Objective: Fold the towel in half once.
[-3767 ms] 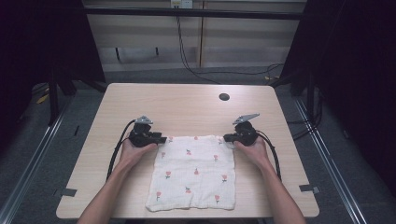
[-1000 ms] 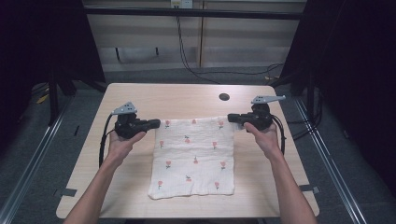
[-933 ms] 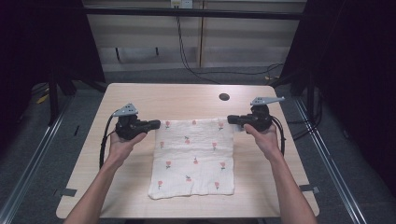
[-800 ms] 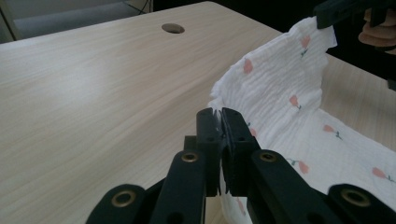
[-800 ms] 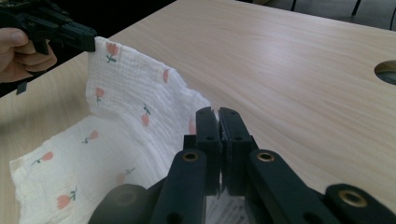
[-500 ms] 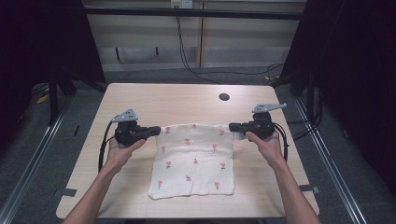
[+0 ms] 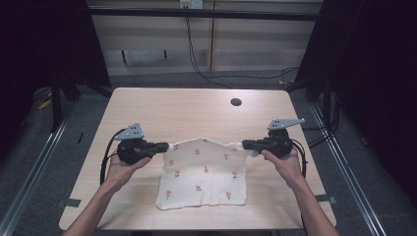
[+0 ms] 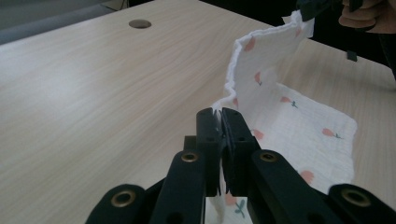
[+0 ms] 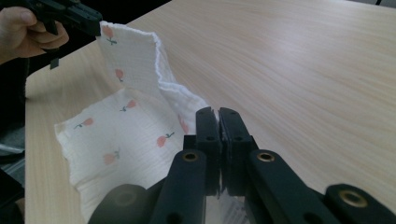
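A white cloth (image 7: 204, 172) printed with small pink flowers lies on the wooden table (image 7: 196, 113), its far edge lifted. My left gripper (image 7: 167, 146) is shut on the cloth's far left corner, and my right gripper (image 7: 244, 145) is shut on the far right corner. In the left gripper view my left gripper (image 8: 222, 113) pinches the cloth (image 8: 299, 121), which rises toward the other gripper (image 8: 317, 7) at the top right. In the right gripper view my right gripper (image 9: 218, 113) clamps the cloth (image 9: 130, 121), with the left hand's gripper (image 9: 70, 14) at the top left.
A round dark hole (image 7: 236, 102) sits in the table near its far edge. Black cables trail from both grippers. Dark curtains and metal frame rails flank the table, and the near edge of the cloth rests close to the table's front edge.
Both grippers have pulled the cloth's far edge toward the person and lowered a little, so the cloth has slid nearer. Both stay shut on the corners.
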The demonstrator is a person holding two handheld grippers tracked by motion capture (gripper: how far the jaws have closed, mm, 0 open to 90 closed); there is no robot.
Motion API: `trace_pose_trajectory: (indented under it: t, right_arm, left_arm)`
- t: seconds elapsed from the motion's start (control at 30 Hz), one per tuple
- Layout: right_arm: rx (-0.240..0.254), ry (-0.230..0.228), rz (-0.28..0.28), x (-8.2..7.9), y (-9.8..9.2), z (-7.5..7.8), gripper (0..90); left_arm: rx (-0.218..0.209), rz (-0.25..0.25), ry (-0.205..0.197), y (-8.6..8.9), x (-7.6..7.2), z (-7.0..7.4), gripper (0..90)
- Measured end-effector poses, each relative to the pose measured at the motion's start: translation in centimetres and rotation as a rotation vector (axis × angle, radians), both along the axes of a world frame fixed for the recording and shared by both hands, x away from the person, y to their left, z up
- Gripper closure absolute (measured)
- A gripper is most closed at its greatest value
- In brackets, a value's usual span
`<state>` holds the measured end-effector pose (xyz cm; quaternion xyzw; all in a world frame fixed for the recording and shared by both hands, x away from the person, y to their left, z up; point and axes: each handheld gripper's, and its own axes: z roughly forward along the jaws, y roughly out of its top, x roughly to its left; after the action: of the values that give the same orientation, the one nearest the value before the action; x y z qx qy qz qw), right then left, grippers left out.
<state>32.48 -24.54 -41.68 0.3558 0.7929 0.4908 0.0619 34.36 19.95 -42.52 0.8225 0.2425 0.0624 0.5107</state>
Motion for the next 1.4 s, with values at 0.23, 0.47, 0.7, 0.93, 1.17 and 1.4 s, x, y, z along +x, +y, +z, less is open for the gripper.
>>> trace_pose_trajectory:
  t: [0.23, 0.47, 0.7, 0.93, 1.17, 1.4]
  right_arm:
    - [-0.026, 0.023, 0.012, -1.6, -0.2, -0.9, 87.6]
    - [-0.051, 0.037, 0.031, -3.3, -0.1, -1.5, 87.6]
    - [-0.061, 0.043, 0.056, -4.8, 0.6, -2.1, 87.5]
    - [-0.116, 0.078, 0.092, -5.9, 1.2, -3.5, 87.4]
    - [-0.154, 0.098, 0.113, -7.1, 1.5, -4.2, 87.4]
    - [-0.195, 0.124, 0.128, -8.2, 1.7, -5.7, 87.1]
  left_arm:
    - [0.018, -0.004, 0.015, 1.1, -1.3, -1.0, 86.9]
    - [0.026, -0.044, -0.006, 0.5, -2.8, -0.7, 86.8]
    - [0.060, -0.088, -0.001, 0.4, -4.1, -0.9, 86.8]
    - [0.087, -0.086, 0.043, 0.9, -5.0, -2.9, 86.8]
    - [0.153, -0.134, 0.077, 0.2, -6.3, -4.0, 86.6]
    - [0.195, -0.162, 0.115, 0.5, -7.6, -5.6, 86.1]
